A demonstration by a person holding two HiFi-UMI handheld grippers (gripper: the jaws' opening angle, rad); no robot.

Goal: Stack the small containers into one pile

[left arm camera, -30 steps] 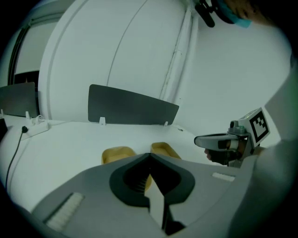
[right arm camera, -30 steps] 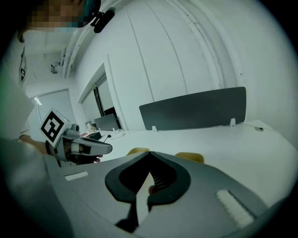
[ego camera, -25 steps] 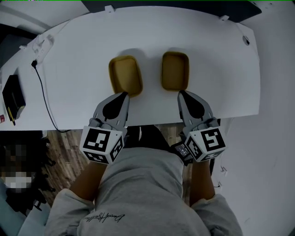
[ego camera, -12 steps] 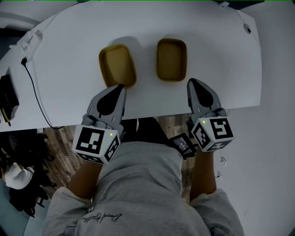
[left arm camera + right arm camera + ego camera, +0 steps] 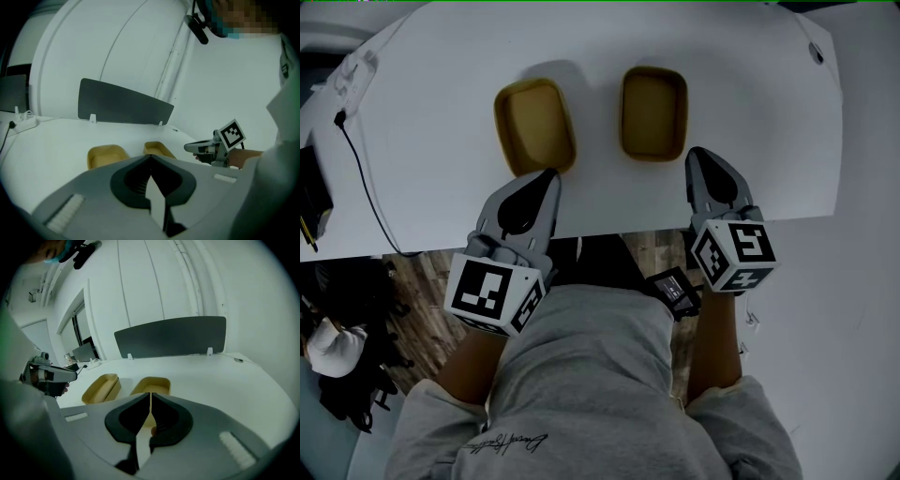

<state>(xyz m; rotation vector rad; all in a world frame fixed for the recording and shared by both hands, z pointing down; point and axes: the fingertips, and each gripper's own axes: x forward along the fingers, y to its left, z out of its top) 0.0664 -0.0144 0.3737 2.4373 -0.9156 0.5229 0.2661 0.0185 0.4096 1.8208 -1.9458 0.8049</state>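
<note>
Two small tan containers stand empty and side by side on the white table: the left container and the right container. My left gripper is shut and empty, with its tip at the near right corner of the left container. My right gripper sits just off the near right corner of the right container. Its jaws are opening: a thin slit shows between them and nothing is in it. In the right gripper view, both containers lie ahead of the jaw tips.
A black cable runs across the table's left part to a power strip. A dark panel stands along the far edge. The near table edge lies under both grippers, above the person's lap.
My right gripper has moved right and forward, from just below the right container to beside its near right corner. The left gripper stays by the left container.
</note>
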